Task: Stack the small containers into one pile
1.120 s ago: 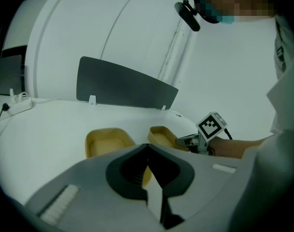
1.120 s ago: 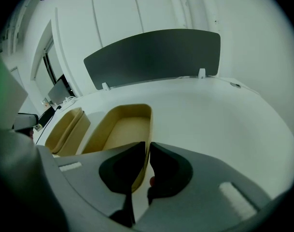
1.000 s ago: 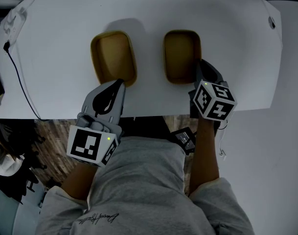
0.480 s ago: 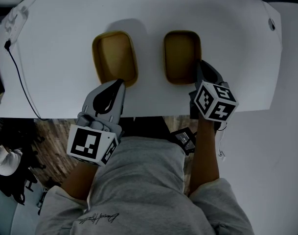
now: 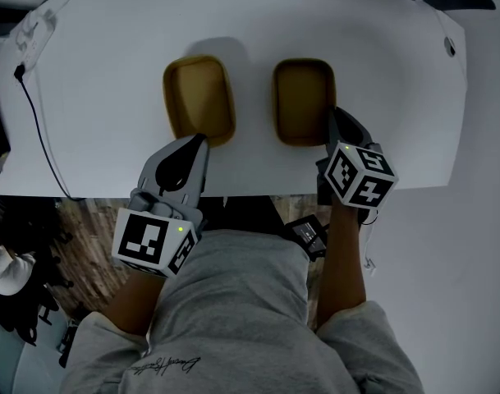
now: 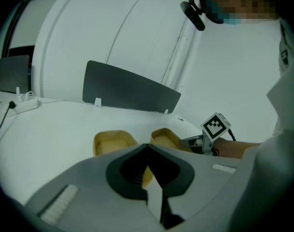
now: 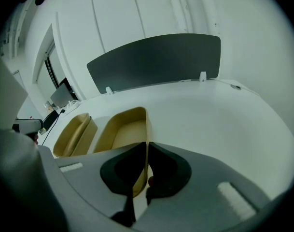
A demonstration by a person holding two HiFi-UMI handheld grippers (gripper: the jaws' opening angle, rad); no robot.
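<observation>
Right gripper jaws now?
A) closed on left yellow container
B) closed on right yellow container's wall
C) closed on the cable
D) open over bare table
B: the right gripper has its jaws pinched on the wall of the right container, seen in its own view; the left container sits apart.

barely anything moved. the left container (image 5: 199, 99) looks turned a bit, now squarer to the near edge of the desk (image 5: 110, 154), and the gap to the right container (image 5: 304, 101) got slimmer. whole head view also tilted slightly, might explain some of it
</observation>
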